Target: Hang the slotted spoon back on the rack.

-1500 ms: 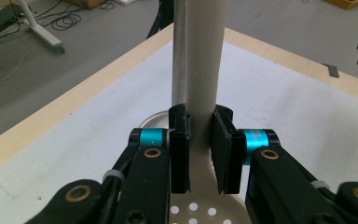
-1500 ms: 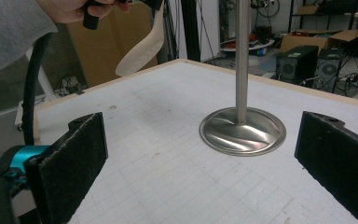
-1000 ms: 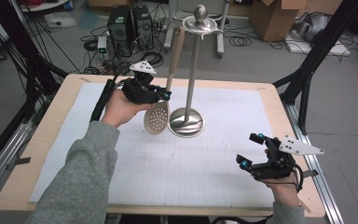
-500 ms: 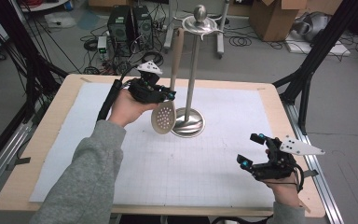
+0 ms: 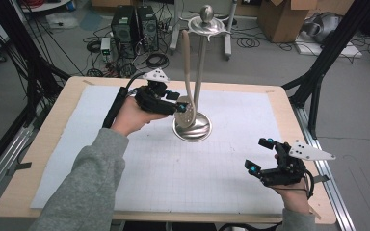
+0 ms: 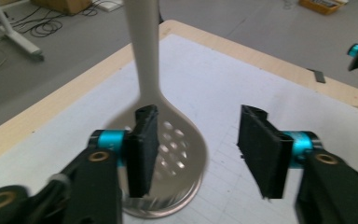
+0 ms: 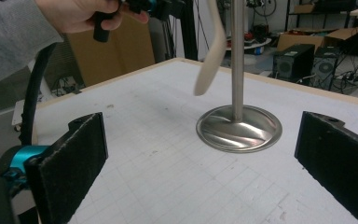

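You're holding your left hand-held gripper (image 5: 177, 102) right at the slotted spoon (image 6: 177, 144), its jaws just having been opening, so the spoon is hanging free between them from the metal stand (image 5: 200, 72). Your right hand-held gripper (image 5: 260, 155) is sitting wide open, well apart from it.

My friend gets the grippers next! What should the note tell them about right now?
Left gripper: its jaws have just been opening; the slotted spoon sits between them, not pinched.
Right gripper: open, empty, near the table's right front corner.
Spoon hangs from the top of the metal stand, its bowl just above the stand's base.
Done: spoon looks hung and let go.
Left: probably draw the left gripper back without bumping the spoon.
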The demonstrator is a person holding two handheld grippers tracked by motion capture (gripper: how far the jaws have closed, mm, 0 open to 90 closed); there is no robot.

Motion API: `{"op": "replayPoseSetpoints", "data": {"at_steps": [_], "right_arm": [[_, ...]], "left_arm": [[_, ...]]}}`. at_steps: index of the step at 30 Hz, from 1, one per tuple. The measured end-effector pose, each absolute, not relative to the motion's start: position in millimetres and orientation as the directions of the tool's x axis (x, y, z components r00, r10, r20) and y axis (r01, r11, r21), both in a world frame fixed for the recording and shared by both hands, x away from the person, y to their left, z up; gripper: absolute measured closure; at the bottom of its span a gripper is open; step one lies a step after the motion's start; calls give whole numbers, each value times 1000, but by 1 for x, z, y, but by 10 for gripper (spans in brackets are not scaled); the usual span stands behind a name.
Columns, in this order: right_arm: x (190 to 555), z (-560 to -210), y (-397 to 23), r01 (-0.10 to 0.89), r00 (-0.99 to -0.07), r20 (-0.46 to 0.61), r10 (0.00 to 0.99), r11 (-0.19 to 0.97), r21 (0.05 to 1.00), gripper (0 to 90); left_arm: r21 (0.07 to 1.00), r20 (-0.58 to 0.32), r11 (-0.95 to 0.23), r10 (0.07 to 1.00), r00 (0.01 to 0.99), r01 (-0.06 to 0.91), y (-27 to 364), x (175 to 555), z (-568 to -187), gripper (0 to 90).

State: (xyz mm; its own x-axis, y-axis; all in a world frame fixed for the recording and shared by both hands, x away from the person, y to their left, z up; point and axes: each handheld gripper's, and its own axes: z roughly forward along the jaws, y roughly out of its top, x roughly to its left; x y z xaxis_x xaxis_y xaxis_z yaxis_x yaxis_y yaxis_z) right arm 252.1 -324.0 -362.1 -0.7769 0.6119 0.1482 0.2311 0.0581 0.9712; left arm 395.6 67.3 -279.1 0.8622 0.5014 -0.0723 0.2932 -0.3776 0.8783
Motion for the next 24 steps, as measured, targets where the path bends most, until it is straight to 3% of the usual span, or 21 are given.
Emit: {"op": "replayPoseSetpoints", "data": {"at_steps": [7, 12, 16, 24], "right_arm": [[251, -361, -323, 231, -775, 146, 615, 60, 971, 12], [252, -362, -320, 238, -776, 145, 614, 73, 968, 12], [252, -362, -319, 232, -776, 138, 615, 75, 970, 12], [251, -360, -318, 221, -769, 129, 626, 71, 973, 12]], "left_arm": [[895, -50, -374, 459, 887, 244, 84, 384, -290, 256], [878, -9, -429, 431, 902, 213, 91, 373, -299, 180], [882, -43, -403, 450, 892, 246, 100, 365, -305, 152], [900, 0, -377, 507, 862, 222, 130, 348, -317, 122]]}}
